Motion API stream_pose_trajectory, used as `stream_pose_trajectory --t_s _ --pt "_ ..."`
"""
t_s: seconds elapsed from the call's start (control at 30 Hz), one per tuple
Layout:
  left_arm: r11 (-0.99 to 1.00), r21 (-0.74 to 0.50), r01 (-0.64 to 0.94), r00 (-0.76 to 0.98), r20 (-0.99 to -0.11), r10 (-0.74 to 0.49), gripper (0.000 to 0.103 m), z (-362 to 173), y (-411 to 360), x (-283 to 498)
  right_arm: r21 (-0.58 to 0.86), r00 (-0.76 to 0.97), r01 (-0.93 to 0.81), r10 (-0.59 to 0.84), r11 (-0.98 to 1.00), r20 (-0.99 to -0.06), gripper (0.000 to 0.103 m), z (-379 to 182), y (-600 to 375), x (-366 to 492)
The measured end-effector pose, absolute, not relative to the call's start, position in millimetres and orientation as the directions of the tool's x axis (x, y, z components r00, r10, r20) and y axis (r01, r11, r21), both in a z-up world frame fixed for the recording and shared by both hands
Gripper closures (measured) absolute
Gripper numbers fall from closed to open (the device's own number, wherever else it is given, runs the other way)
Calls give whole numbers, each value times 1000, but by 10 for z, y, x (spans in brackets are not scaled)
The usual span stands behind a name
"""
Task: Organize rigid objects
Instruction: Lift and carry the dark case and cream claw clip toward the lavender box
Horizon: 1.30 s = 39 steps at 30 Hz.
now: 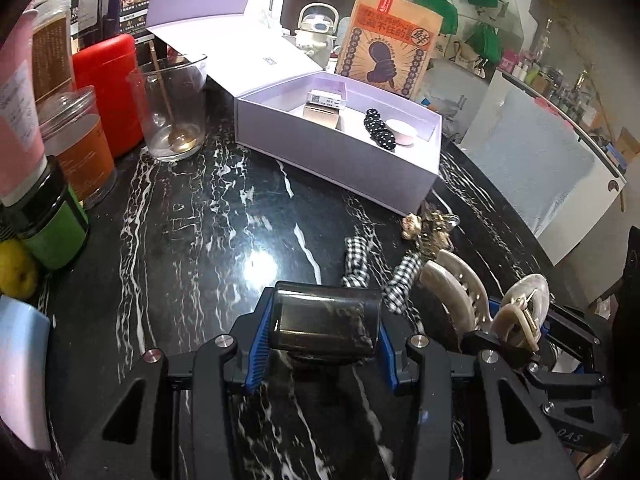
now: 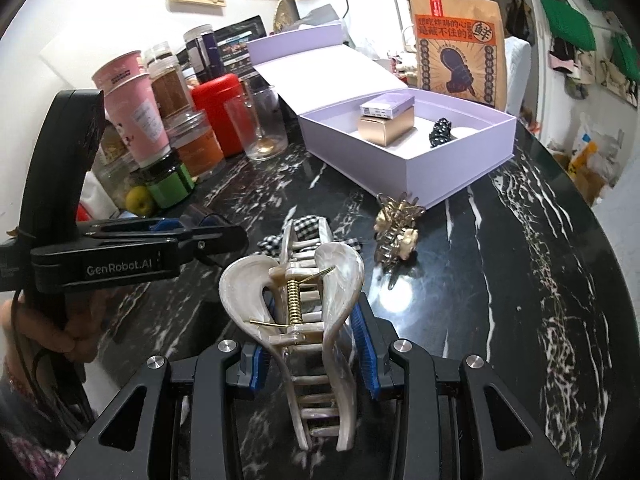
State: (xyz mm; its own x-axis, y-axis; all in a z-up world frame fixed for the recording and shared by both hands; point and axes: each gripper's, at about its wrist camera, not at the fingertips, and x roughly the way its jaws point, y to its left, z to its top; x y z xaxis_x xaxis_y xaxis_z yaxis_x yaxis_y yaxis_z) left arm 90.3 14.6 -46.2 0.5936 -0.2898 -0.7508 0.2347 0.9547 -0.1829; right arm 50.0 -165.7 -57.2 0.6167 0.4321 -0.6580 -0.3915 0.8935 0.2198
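Note:
My left gripper [image 1: 322,330] is shut on a smoky translucent box [image 1: 324,322], held low over the black marble table [image 1: 192,232]. My right gripper [image 2: 310,354] is shut on a large cream hair claw clip [image 2: 296,288]; the clip also shows in the left wrist view [image 1: 520,312]. An open lilac box [image 1: 340,148] stands further back; it holds two small cartons [image 2: 386,118], a black dotted scrunchie [image 2: 440,130] and a pink round item [image 1: 402,130]. A gold claw clip [image 2: 394,226] and a checkered hair tie [image 1: 356,262] lie on the table before it.
Jars, a red canister [image 1: 108,92], pink cups [image 2: 132,104], a glass with a spoon [image 1: 176,108] and a lemon [image 2: 139,200] crowd the left side. A printed paper bag [image 2: 460,48] stands behind the box. The table's rounded edge [image 2: 600,240] runs along the right.

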Motion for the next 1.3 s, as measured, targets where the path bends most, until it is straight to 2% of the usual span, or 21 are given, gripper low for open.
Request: stream_pose_trajectory --t_s 0.67,1.3 --pt "920 -211 330 541 -757 -368 59 -332 -251 633 225 622 -375 424 899 -659 67 -421 -1863 284" --pt "880 -198 432 531 -733 -426 59 -24 -508 1040 248 660 -337 416 908 -625 67 -113 -2067 534"
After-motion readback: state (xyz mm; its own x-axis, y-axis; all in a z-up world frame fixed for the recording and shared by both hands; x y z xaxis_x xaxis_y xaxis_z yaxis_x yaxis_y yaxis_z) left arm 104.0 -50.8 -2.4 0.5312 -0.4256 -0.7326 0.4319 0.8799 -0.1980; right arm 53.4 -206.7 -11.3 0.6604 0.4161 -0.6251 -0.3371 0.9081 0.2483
